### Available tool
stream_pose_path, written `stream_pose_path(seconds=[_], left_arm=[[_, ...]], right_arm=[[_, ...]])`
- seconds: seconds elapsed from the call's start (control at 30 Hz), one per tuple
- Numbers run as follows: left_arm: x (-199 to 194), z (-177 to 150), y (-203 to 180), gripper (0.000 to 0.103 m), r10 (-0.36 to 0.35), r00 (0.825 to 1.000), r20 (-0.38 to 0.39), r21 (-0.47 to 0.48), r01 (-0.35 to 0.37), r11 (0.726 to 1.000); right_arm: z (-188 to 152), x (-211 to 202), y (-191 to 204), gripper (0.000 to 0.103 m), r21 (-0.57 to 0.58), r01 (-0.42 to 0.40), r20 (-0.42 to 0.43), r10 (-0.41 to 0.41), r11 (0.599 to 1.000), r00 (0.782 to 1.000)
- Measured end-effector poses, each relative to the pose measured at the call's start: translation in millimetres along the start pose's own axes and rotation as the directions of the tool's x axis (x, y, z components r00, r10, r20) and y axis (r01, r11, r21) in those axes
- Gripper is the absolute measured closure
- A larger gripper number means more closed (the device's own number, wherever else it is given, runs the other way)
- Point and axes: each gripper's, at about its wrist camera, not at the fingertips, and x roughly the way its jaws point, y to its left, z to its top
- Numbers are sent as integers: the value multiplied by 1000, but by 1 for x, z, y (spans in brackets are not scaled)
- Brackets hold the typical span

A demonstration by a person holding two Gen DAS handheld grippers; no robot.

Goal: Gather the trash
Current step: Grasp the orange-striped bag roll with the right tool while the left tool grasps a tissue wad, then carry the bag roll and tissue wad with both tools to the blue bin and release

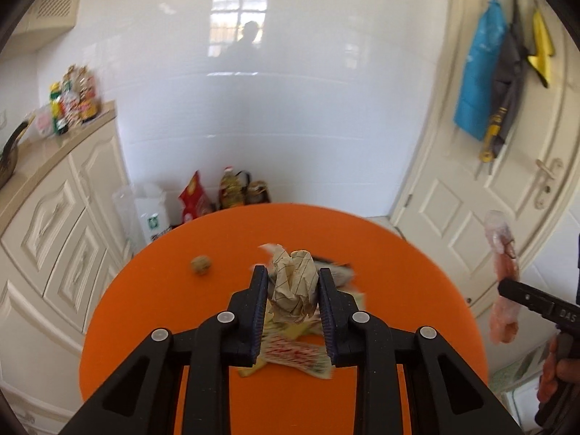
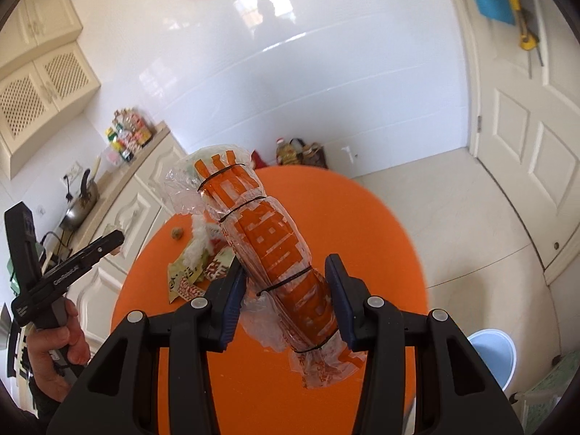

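The left gripper squeezes a crumpled paper ball; the right gripper squeezes a plastic wrapper roll. On the orange table wrappers and maybe a nut remain.

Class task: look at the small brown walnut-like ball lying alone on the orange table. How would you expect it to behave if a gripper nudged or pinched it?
The walnut-like ball looks round, so a nudge would probably send it rolling across the smooth orange table. Its surface seems rough and wrinkled, which may help pads grip. Being small, it likely weighs little, though blur hides detail.
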Motion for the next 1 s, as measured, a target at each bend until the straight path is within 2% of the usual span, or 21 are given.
stream_pose_path(seconds=[0.1, 0.2, 0.4, 0.5, 0.57, 0.77, 0.87, 1.0], left_arm=[[-7, 0, -32, 80, -66, 998, 18, 60, 65, 996], [-5, 3, -71, 80, -149, 989, 18, 129, 146, 981], [19, 10, -149, 80, -308, 951, -41, 254, 308, 917], [42, 3, -191, 80, -376, 920, -111, 294, 392, 872], [61, -9, -220, 80, -414, 891, -185, 305, 453, 838], [111, -48, -290, 80, -442, 815, -375, 338, 564, 754], [142, -64, -317, 80, -423, 777, -466, 338, 598, 726], [186, -90, -340, 79, -374, 728, -575, 321, 621, 715]], right_arm=[[-1, -30, -25, 59, 33, 37, 47, -39, 999, 998], [-4, -60, -54, 59, 76, 81, 93, -88, 994, 992], [-20, -115, -125, 59, 180, 183, 141, -209, 966, 968], [-35, -138, -164, 59, 245, 233, 136, -271, 941, 953], [-47, -148, -193, 59, 290, 262, 123, -308, 920, 944], [-97, -156, -272, 59, 433, 314, 42, -367, 845, 929], [-120, -148, -308, 59, 502, 314, -1, -363, 806, 932], [-152, -124, -352, 59, 581, 318, -70, -344, 749, 937]])
